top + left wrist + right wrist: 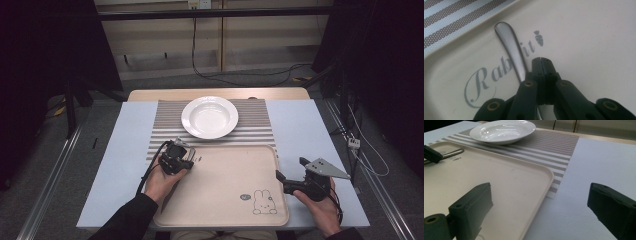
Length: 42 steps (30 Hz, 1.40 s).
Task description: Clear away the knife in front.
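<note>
1. Resting low over the top-left corner of the beige rectangular plastic tray (225, 187), the left claw (541, 60) has its jaws pressed together with no gap showing at the tips.
2. One silver metal spoon (511, 47) lies flat on the tray across the grey "Rabbit" lettering (481, 82), its handle running just beside and beneath the left claw; whether the handle is pinched cannot be told.
3. At the tray's right edge, the right claw (290, 169) stands wide open with nothing between its jaws, one jaw over the tray and the other over the pale blue bench (125, 150).
4. Progress looks early: the spoon is not yet lifted off the tray.
5. One white round ceramic deep plate (209, 116) sits empty on the grey-and-white striped placemat (260, 131) just beyond the tray, a likely place for the spoon.
6. What seems left is a sure grip, a lift and a short carry.
7. The count: two claws, one spoon, one plate, one tray, one placemat, and one small rabbit drawing (264, 202) printed near the tray's near right corner.
</note>
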Each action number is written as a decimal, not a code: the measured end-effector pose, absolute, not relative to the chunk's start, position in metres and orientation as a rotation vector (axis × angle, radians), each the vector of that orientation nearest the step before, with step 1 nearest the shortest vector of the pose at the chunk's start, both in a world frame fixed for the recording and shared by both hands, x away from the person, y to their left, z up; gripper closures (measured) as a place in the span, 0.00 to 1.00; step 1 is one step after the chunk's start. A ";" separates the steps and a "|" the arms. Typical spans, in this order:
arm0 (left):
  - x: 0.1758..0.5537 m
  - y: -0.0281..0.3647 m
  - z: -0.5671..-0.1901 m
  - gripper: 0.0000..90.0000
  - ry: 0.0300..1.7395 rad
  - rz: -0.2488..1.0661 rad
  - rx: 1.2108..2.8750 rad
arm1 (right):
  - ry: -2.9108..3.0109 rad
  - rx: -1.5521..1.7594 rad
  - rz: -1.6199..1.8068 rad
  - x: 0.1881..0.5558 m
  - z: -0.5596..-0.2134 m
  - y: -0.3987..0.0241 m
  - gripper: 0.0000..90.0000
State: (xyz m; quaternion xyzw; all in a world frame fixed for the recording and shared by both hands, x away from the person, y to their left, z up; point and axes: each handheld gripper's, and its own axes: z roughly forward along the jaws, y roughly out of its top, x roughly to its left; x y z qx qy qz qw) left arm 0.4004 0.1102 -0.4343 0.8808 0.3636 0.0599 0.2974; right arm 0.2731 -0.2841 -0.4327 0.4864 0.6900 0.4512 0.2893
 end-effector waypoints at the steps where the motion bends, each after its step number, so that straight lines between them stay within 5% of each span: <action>1: 0.400 0.111 -0.434 1.00 0.968 0.154 2.340 | 1.841 1.297 1.203 0.273 -0.433 -0.284 0.07; 42: 0.401 0.141 -0.432 1.00 1.065 0.184 2.327 | 1.836 1.291 1.194 0.271 -0.432 -0.284 0.07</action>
